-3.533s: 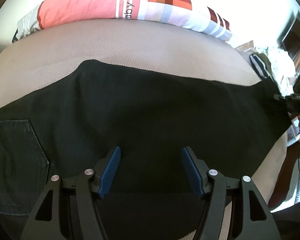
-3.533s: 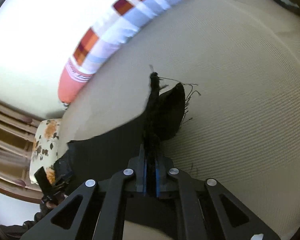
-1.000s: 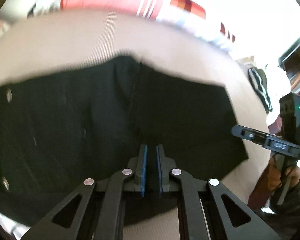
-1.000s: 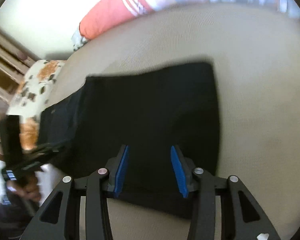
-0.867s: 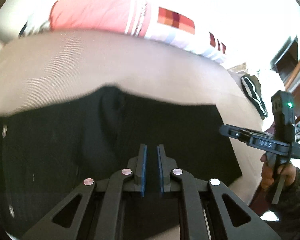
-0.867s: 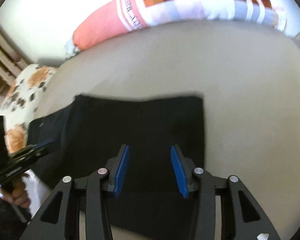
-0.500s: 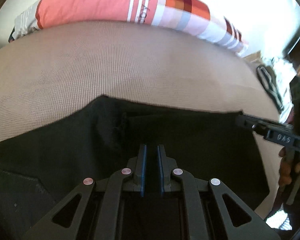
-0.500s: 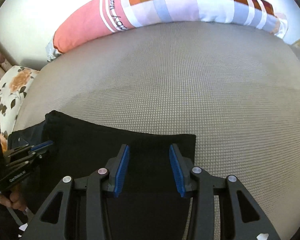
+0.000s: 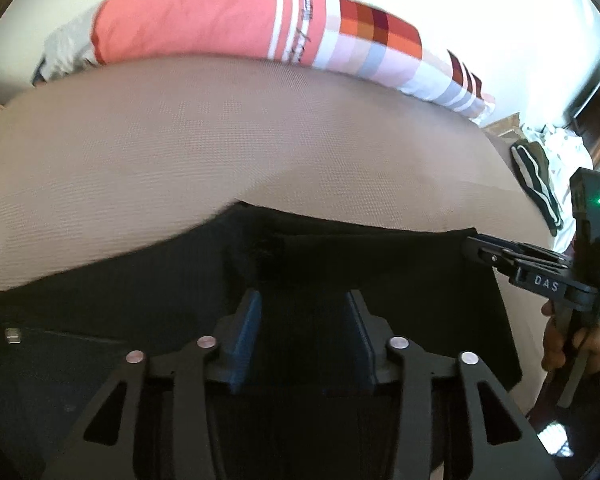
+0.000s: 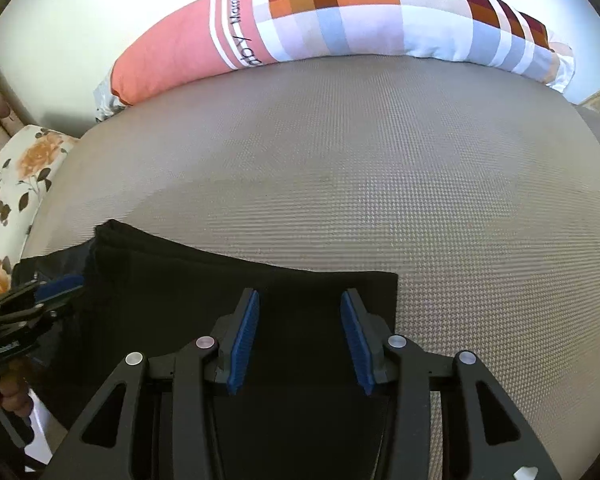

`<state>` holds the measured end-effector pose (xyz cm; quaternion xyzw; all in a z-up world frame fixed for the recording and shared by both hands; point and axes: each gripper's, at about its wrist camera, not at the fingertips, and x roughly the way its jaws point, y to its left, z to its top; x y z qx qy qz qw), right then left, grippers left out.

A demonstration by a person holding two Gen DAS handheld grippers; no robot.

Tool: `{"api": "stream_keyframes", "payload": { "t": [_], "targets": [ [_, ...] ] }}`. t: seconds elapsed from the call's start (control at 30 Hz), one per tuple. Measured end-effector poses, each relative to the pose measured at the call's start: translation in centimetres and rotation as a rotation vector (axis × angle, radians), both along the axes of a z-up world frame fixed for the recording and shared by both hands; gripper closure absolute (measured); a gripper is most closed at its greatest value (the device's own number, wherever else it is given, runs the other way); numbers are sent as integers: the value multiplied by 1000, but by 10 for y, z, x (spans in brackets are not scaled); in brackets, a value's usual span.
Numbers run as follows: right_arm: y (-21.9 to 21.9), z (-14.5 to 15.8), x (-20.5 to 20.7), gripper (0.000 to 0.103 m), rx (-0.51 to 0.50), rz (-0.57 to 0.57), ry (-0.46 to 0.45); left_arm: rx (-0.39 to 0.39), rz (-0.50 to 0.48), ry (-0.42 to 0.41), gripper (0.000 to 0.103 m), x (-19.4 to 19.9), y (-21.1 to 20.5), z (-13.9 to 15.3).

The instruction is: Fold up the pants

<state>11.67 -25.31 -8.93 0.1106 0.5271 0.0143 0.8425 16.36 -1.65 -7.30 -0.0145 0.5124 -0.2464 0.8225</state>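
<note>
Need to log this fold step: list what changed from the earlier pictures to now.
The left hand-held gripper, shut on the pants a second ago, has just opened and let them go. The right hand-held gripper had already dropped the leg end, folded over leftward. The pillow and mattress are unchanged.

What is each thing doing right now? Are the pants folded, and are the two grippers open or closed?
black pants: folded over, lying flat on the bed.
left gripper: open, jaws have just been opening, nothing pinched, pants below.
right gripper: open, over the pants, gripping nothing.
long pillow: lying along the bed's far edge.
bed: covered by a beige sheet, pants at its near edge.
</note>
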Motion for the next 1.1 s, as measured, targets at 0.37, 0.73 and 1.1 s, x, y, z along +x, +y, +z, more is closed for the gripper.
{"api": "stream_keyframes", "payload": {
  "t": [0.37, 0.73, 1.1],
  "targets": [
    [43, 31, -19, 50, 17, 77, -58, 80, 178, -117, 37, -34, 136, 63],
    [85, 39, -35, 50, 76, 128, -27, -39, 441, -4, 31, -46, 293, 44],
    [127, 35, -27, 49, 73, 101, 42, -395, 389, 245, 31, -32, 347, -18]
  ]
}}
